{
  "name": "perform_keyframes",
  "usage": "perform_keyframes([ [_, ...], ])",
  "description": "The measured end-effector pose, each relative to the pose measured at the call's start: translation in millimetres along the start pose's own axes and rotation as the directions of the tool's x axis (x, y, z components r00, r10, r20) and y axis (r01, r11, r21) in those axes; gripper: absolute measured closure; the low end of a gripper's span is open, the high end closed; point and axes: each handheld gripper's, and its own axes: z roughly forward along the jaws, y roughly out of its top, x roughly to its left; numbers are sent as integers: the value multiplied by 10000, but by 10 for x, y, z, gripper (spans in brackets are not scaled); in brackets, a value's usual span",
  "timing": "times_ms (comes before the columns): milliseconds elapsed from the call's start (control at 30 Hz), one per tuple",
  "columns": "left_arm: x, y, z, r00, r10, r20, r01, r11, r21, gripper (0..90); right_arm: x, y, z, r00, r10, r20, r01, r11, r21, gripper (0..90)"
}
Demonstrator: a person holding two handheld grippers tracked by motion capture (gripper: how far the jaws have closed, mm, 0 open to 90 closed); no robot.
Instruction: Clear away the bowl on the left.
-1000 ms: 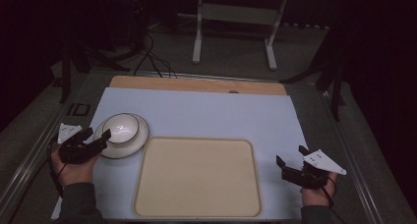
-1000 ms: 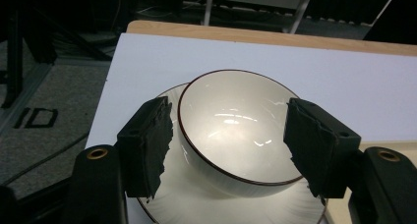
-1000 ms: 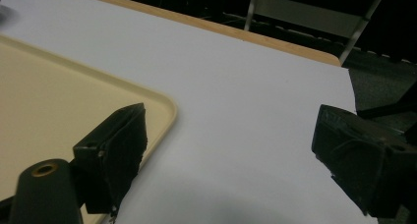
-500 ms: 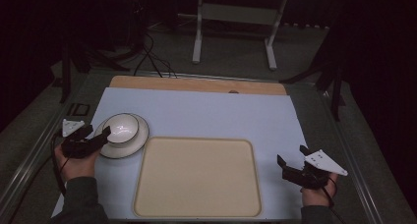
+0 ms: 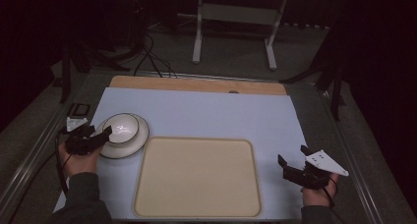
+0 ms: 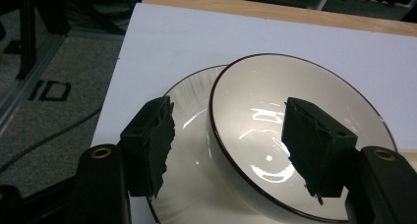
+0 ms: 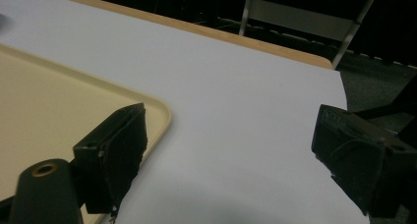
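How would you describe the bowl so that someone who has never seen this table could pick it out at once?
Start at the large beige tray in the middle of the white table. Just past its far left corner lies a white plate, and the bowl sits on it, off-centre. Unlike the flat plate, it is deep, glossy white, with a thin dark rim.

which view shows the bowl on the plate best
The left gripper view: the bowl sits close up, its dark rim and glossy inside clear, resting off-centre on the plate with the open left tool straddling its near rim. The high view shows it small and partly behind that tool; the right gripper view looks at the tray.
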Motion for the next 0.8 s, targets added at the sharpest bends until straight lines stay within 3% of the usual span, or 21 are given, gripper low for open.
perform_keyframes([
  [233, 17, -6, 81, 10000, -75, 7, 75, 9992, 393, 396, -1, 1, -4, 10000, 18, 34, -18, 10000, -28, 133],
  [367, 25, -13, 140, 9991, -411, 142, 400, 9964, 752, 454, -4, 1, -8, 10000, 31, 41, -30, 10000, -29, 133],
  [433, 22, -14, 156, 9988, -477, -55, 480, 9950, 871, 462, -4, 1, -8, 10000, 52, 37, -52, 10000, -13, 133],
  [800, 25, -37, 246, 9960, -809, 381, 753, 9885, 1309, 517, -7, 1, -10, 10000, 86, 21, -86, 10000, -21, 134],
])
